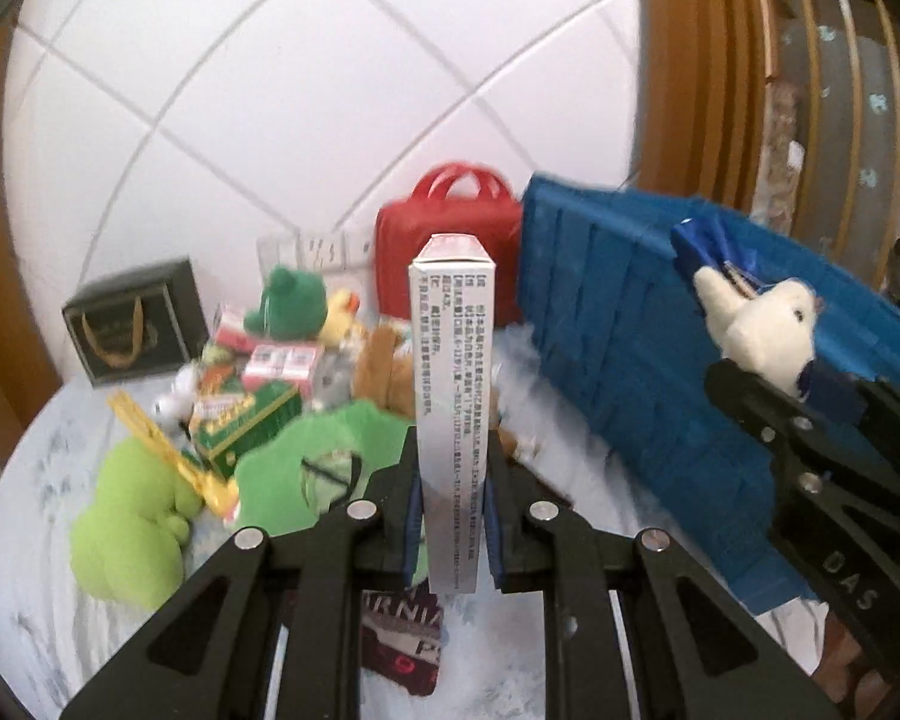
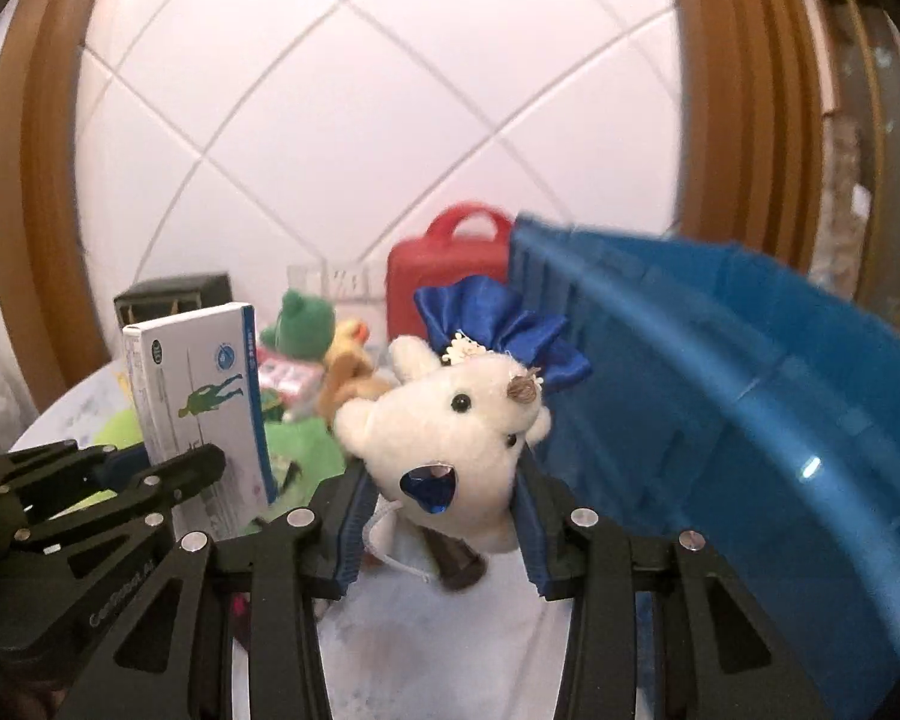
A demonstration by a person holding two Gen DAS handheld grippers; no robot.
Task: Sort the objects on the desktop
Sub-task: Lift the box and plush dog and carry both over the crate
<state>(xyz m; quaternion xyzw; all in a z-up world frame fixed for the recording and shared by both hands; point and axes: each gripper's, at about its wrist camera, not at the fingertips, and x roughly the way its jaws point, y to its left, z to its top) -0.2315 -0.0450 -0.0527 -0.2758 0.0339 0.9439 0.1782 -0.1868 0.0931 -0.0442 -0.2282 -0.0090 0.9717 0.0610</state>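
Right wrist view shows the right claw (image 2: 444, 516) squeezing the white teddy (image 2: 450, 420), left claw (image 1: 450, 516) pinching the box (image 1: 450, 396); each should go gently to the blue bin (image 2: 750, 396) at right.

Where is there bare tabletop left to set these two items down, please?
Bare tabletop shows below the right gripper, beside the blue bin. The far left is crowded with the toy pile, up to the red bag.

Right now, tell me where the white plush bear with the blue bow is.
The white plush bear is held in the right claw, lifted above the table, with the blue plastic bin just to its right.
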